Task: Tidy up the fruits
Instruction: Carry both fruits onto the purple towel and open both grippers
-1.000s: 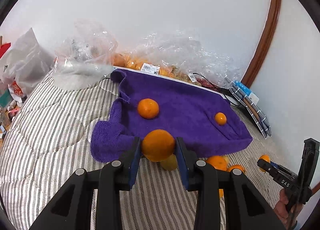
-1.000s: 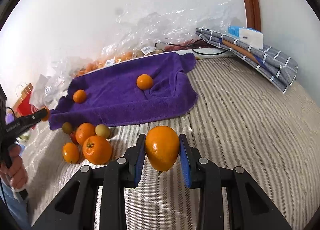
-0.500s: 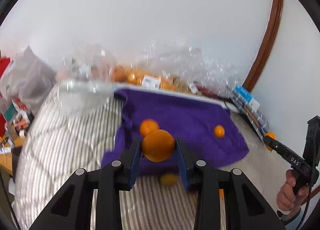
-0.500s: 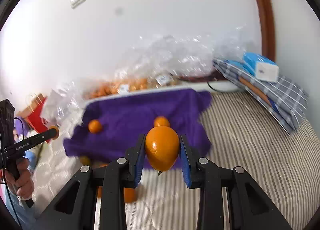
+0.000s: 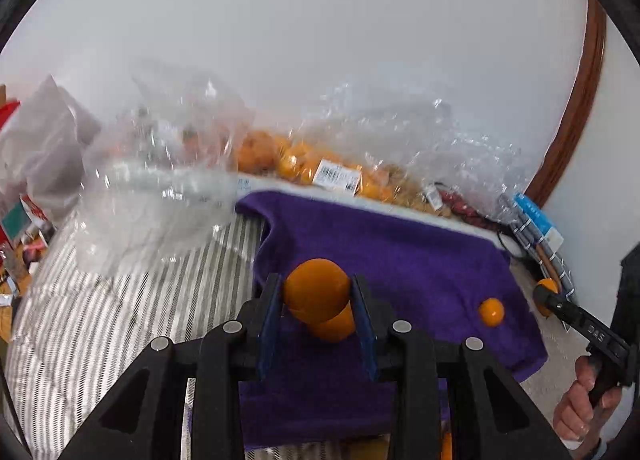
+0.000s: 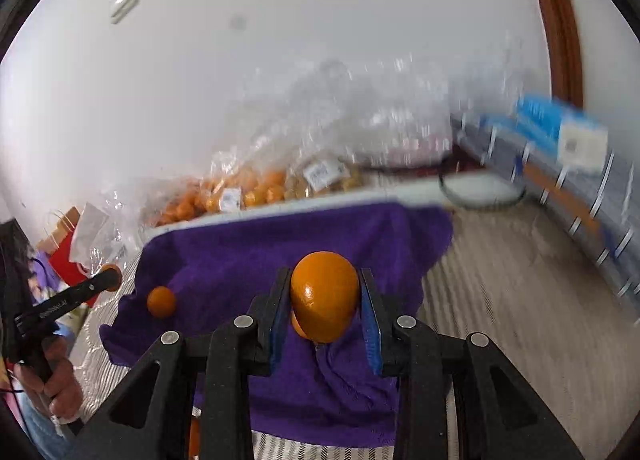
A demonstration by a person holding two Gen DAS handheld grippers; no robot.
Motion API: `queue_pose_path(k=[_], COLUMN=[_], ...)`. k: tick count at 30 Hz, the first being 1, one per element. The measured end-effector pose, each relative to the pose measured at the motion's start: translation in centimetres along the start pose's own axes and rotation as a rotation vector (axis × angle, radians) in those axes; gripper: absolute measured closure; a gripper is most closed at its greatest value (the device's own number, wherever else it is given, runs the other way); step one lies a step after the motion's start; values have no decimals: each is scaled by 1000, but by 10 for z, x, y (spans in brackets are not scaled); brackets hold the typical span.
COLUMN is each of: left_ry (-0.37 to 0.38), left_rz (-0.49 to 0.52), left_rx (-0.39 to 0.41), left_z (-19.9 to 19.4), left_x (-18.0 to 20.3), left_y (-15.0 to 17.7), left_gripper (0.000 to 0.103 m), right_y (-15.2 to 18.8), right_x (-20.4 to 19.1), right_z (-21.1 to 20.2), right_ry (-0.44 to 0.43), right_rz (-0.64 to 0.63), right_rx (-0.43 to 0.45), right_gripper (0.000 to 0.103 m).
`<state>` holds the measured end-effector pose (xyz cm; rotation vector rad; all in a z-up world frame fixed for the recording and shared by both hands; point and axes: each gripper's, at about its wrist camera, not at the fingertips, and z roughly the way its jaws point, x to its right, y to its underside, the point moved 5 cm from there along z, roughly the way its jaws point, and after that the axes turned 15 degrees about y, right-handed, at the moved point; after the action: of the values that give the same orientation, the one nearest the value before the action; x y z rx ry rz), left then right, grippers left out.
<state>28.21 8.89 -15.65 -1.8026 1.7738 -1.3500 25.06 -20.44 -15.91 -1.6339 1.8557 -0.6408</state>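
Note:
My left gripper point(image 5: 316, 292) is shut on an orange point(image 5: 316, 286) and holds it above the purple towel point(image 5: 400, 260). A second orange point(image 5: 334, 328) lies on the towel just behind it, and a small one point(image 5: 491, 312) lies to the right. My right gripper point(image 6: 324, 296) is shut on a large orange point(image 6: 324, 296), also above the towel point(image 6: 280, 252). Another orange point(image 6: 298, 326) peeks out behind it, and a small one point(image 6: 161, 302) lies at the towel's left. The right gripper also shows at the right edge of the left wrist view point(image 5: 546, 294), and the left gripper at the left edge of the right wrist view point(image 6: 112, 276).
Clear plastic bags of oranges point(image 5: 304, 164) line the wall behind the towel. A crumpled empty bag point(image 5: 156, 188) lies at the left on the striped bedding point(image 5: 100, 320). A folded checked cloth with a blue box point(image 6: 560, 140) sits at the right. A few oranges show at the bottom edge point(image 5: 446, 440).
Both grippers have moved forward over the purple towel, each still holding its orange. The loose fruit on the bedding has dropped below and out of view.

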Motion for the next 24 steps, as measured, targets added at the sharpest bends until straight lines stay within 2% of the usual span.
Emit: queue_pose_path(k=[8, 11, 16, 18, 24], left_ry=[4, 5, 13, 9, -12], left_rz=[-44, -27, -16, -17, -9], left_rx=[-18, -35, -85, -89, -95], left_z=[10, 13, 21, 23, 24], left_x=[-12, -8, -1, 0, 1], left_y=[10, 13, 21, 23, 24], left_gripper=[70, 70, 70, 70, 70], right_y=[10, 13, 17, 19, 22], right_x=[9, 9, 8, 7, 0], right_z=[25, 27, 31, 34, 33], right_ry=[25, 49, 40, 32, 76], right_rz=[18, 2, 14, 22, -28], right_rx=[-80, -79, -101, -119, -98], right_gripper=[71, 71, 71, 71, 71])
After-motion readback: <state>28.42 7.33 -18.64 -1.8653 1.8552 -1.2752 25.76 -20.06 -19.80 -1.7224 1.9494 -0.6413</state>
